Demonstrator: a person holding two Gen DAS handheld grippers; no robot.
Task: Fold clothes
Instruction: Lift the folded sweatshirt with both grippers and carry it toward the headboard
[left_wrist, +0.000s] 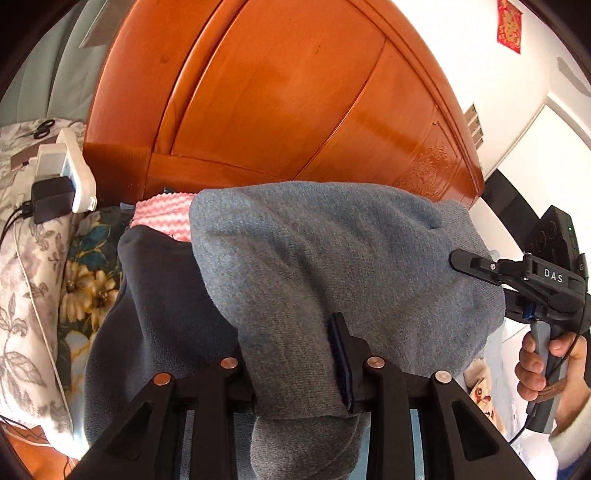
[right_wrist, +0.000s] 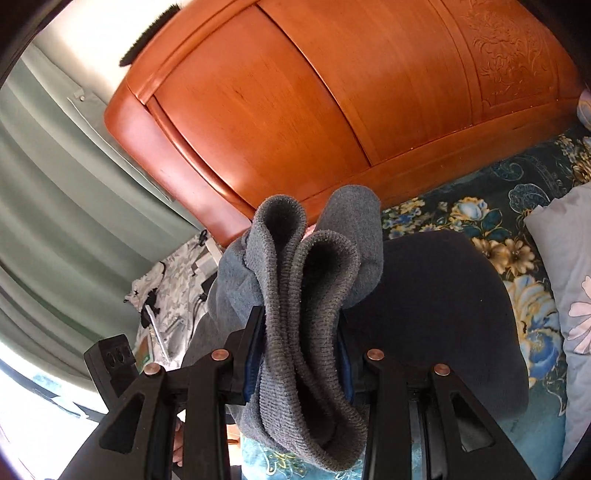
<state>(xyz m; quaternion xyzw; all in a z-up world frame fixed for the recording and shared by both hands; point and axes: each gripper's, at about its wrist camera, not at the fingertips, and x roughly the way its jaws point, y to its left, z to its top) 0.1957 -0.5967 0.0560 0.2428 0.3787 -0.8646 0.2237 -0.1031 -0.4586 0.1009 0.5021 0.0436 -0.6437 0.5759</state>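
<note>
Headboard (left_wrist: 280, 92) behind grey garment (left_wrist: 332, 258); pillow (right_wrist: 565, 266) beside.

Both grippers point downward, the left gripper (left_wrist: 295, 354) and right gripper (right_wrist: 299, 339) each clamped on grey cloth, while the right hand (left_wrist: 546, 365), at four o'clock in the left view, wraps its gripper's handle.

white "das" on the right gripper (left_wrist: 458, 263) body.
</note>
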